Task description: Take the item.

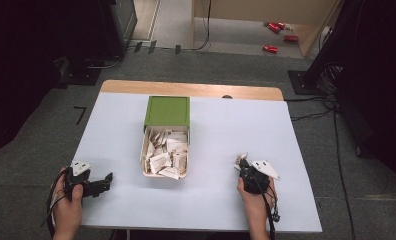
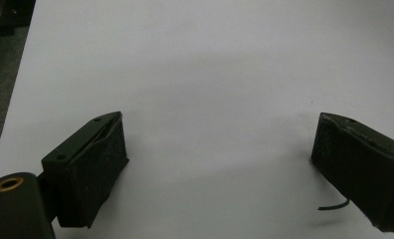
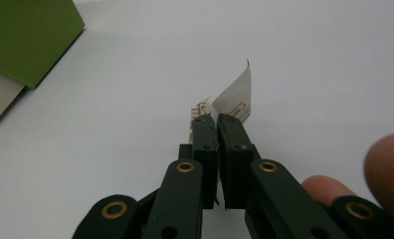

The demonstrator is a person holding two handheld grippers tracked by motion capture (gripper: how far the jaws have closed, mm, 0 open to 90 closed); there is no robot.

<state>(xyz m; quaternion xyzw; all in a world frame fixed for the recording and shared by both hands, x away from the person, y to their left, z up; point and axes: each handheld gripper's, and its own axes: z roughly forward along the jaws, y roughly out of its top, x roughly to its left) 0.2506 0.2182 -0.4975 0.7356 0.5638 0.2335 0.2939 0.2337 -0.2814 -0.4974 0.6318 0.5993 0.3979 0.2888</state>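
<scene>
The right gripper (image 3: 217, 122) is clamped on a thin printed paper packet (image 3: 232, 99), right of the green box (image 1: 167, 111) with its tray (image 1: 144, 150) of similar packets; the packet's free corner curls up and away. The left gripper (image 2: 220, 149) has matte black jaws spread apart over the smooth white table (image 2: 210, 59).

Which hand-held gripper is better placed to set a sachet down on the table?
Right. The right hand-held gripper is shut on a sachet above the table; the left hand-held gripper is open, holding nothing.
</scene>
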